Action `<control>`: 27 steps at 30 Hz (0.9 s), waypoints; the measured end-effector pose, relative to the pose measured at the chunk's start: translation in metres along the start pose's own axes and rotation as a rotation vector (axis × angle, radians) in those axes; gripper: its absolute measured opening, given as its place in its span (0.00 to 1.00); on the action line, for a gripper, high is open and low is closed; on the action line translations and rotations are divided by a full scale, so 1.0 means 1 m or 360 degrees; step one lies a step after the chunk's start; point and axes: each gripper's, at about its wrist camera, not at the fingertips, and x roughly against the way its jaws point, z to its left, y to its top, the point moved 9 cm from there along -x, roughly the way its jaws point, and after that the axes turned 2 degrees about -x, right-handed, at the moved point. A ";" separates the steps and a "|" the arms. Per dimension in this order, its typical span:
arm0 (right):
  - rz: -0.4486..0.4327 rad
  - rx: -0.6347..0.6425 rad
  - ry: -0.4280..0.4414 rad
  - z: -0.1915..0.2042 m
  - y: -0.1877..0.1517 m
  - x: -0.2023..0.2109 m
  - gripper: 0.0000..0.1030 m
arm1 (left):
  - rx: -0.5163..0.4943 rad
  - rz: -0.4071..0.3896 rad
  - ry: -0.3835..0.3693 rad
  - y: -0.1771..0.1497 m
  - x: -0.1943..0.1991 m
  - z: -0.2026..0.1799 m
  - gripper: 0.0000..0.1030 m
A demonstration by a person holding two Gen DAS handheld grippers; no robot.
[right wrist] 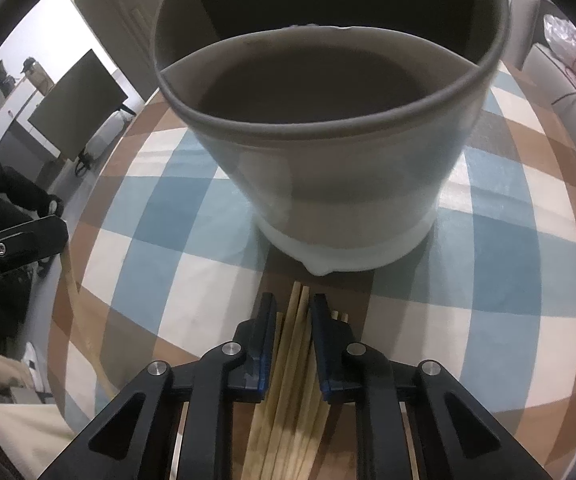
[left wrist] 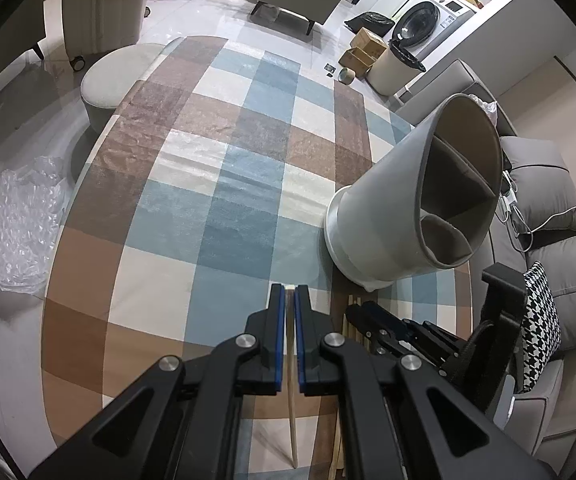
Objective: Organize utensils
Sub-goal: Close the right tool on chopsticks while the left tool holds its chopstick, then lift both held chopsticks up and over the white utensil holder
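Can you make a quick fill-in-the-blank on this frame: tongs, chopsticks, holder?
1. The left tongs are shut on a single ____.
2. The right tongs straddle a ____ of chopsticks lying on the table.
3. The holder stands on the table, and its inside is split into ____.
4. The cloth on the table has a ____ pattern in blue, brown and white.

Missing words: chopstick; bundle; compartments; checked
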 end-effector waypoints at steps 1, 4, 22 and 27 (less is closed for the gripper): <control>-0.0002 0.0001 -0.0008 0.000 0.000 0.000 0.10 | 0.0000 -0.0001 -0.0002 0.000 0.001 0.000 0.00; -0.0003 -0.0022 -0.0013 0.001 0.002 -0.001 0.04 | -0.0002 0.0000 -0.0003 0.000 0.000 0.000 0.00; -0.0358 -0.0035 0.0078 -0.006 -0.001 0.083 0.03 | -0.0067 0.0014 0.0000 -0.004 0.006 -0.015 0.00; -0.0569 -0.0010 0.0067 -0.009 -0.009 0.133 0.02 | -0.0222 -0.0007 -0.0015 -0.011 0.023 -0.036 0.00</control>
